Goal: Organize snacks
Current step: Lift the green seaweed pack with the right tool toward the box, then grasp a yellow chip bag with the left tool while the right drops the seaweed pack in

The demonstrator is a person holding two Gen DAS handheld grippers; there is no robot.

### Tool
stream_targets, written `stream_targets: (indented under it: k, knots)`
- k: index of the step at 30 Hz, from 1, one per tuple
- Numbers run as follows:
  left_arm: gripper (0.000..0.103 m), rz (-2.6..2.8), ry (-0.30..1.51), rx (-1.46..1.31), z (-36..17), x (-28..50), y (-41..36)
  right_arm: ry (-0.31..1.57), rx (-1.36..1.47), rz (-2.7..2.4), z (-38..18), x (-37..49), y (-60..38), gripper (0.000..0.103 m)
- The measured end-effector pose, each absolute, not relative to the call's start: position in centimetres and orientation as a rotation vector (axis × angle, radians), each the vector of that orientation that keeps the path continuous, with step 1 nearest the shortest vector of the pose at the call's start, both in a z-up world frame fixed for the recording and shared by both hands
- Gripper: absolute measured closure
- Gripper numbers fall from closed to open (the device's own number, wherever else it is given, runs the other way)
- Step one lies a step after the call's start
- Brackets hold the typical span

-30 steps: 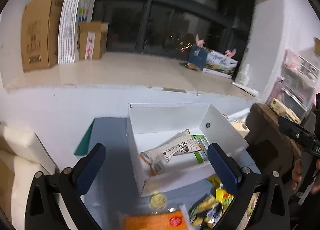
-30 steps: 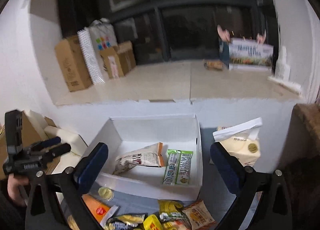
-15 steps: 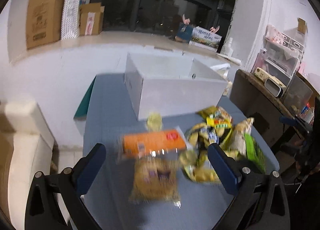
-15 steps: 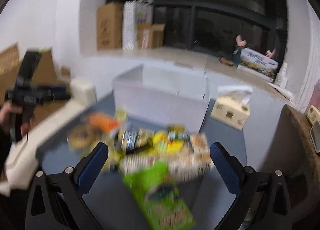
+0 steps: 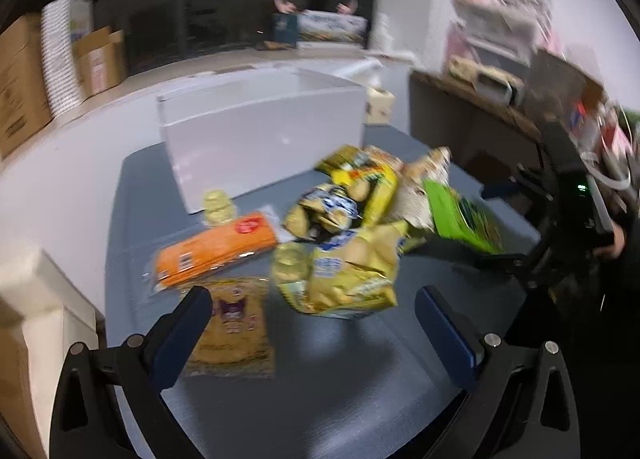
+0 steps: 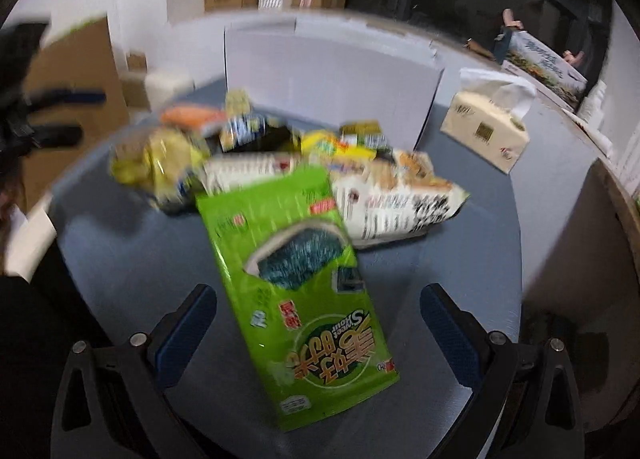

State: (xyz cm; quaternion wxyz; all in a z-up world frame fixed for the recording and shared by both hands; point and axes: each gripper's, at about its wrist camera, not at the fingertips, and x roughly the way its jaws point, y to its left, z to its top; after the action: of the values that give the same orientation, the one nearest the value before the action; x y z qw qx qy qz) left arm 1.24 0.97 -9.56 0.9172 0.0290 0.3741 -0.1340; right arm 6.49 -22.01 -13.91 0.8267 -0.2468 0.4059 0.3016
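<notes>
Colour rundown: the tabletop (image 6: pixel 472 259) is a flat grey-blue and the box (image 5: pixel 260 131) on it is plain white. Biggest eye-catcher is the lime green seaweed bag (image 6: pixel 296 283) with a dark teal patch printed in the middle and a yellow-lettered round logo. Then an orange cracker pack (image 5: pixel 216 251) with a red dot, yellow chip bags (image 5: pixel 352 271) with blue-and-white labels, and a cream tissue box (image 6: pixel 484 131). Fingers (image 6: pixel 188 327) are black with blue pads.

Your snack pile (image 6: pixel 256 147) is motion-smeared, labels unreadable. White box (image 5: pixel 260 135) interior hidden behind its wall in both views. Shelf clutter (image 5: pixel 504 19) top right too blurred to identify.
</notes>
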Motion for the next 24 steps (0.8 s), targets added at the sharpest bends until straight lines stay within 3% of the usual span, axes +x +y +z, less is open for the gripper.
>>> stream_targets:
  k: [1,3,24]
  knots:
    - [0.0,-0.282,0.775,0.08,-9.7,1.4,0.4,0.866,-0.552,0.63,-14.4,6.6,-21.7,0.001]
    - [0.0,-0.294,0.784,0.107,-9.9,1.8,-0.4,0.889,-0.543,0.653,-15.3,7.0,-21.6,0.032]
    - [0.0,-0.273,0.943,0.262,-14.4,8.2,-5.7,0.815,-0.119,0.603,-8.9,3.6,-29.4,0.033]
